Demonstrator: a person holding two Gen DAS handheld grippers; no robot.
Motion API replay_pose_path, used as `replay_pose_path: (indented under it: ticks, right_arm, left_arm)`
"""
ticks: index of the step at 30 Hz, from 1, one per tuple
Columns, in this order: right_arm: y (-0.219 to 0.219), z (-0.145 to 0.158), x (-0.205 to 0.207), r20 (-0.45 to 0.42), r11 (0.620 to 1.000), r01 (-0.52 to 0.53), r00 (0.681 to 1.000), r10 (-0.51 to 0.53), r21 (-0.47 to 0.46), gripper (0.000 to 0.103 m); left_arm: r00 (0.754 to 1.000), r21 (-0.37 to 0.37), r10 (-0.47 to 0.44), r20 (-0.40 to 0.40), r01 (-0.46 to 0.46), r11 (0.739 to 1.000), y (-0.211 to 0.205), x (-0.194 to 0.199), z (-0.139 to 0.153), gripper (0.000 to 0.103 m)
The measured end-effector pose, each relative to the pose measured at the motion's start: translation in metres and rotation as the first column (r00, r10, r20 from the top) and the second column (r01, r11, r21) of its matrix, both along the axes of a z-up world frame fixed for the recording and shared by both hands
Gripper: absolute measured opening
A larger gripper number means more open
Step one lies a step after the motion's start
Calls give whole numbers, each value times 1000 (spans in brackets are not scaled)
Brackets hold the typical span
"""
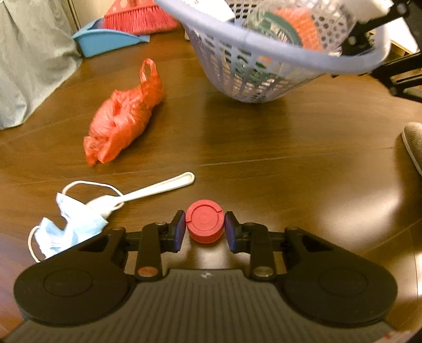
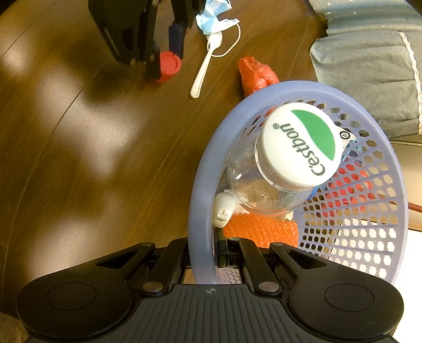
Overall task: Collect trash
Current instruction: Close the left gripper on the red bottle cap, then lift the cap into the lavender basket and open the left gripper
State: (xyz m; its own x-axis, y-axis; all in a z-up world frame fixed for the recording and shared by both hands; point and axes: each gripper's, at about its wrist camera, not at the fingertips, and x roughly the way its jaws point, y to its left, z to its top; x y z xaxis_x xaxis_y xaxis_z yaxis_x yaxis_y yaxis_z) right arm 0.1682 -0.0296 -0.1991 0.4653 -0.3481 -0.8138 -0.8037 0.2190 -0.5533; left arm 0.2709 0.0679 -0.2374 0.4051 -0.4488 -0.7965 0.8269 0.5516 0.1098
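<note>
1. On the brown wood-grain floor (image 1: 277, 163): the left gripper (image 1: 204, 229), its two dark fingers set either side of a round red plastic bottle cap (image 1: 204, 224). One pad touches the cap's side, the other sits just beside it; a firm clamp cannot be told.
2. Just beside that gripper: a crumpled pale-blue face mask with white ear loops (image 1: 71, 227), overlapped by a white plastic spoon (image 1: 155, 188).
3. Farther off: a bunched red plastic bag (image 1: 124, 113), lying apart from the other pieces.
4. Right gripper (image 2: 211, 253): fingers closed on the rim of a lavender perforated plastic basket (image 2: 200, 184).
5. Basket contents: a clear plastic bottle with a white-and-green "C'estbon" lid (image 2: 298, 145), orange mesh material (image 2: 261, 229), a small white piece (image 2: 223, 208).
6. Background: a blue dustpan (image 1: 105, 42), a red broom head (image 1: 137, 15), grey-blue fabric (image 2: 369, 66).
</note>
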Motion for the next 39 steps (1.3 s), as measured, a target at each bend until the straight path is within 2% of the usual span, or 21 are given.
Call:
replay_pose_path:
  ticks: [5,11,18,26,31,33,35,39]
  right_arm:
    - [-1,0,0,0,1000,0,1000,0,2,0]
    - [-1,-1,0,1,1000,-1,1000,1,2,0]
    - [-1,0,1,0,1000,-2,1000,2,3,0]
    - [-1,-1,1,-1,1000,0,1000,0,6,0]
    - [-1,-1,3,0,1000,1,1000,-1,10,0]
    - [-1,-1,4,-1,1000,2,1000,-2,10,0]
    - [-2,-2,4,-1,1000,3,1000,-3,11,0]
    - [-3,-2,5,3,1000,6,1000,-6,16,0]
  left_arm:
    - [999,-17,-11,37,11,1000,14,0,36,27]
    - [996,-82,4,87,3,997,27,5,102,26]
    - [986,-160,-46,162,73,985,7,2,161,27]
    - [975,-230,-113,193,157,960,-40,0,185,27]
    - [974,-289,-105,203,162,943,-67,6,195,27]
    - [970,-332,-103,220,174,927,-73,8,199,53]
    - [965,-358,-115,235,196,913,-74,8,203,53]
    - [969,-347,-95,228,173,922,-68,11,201,53]
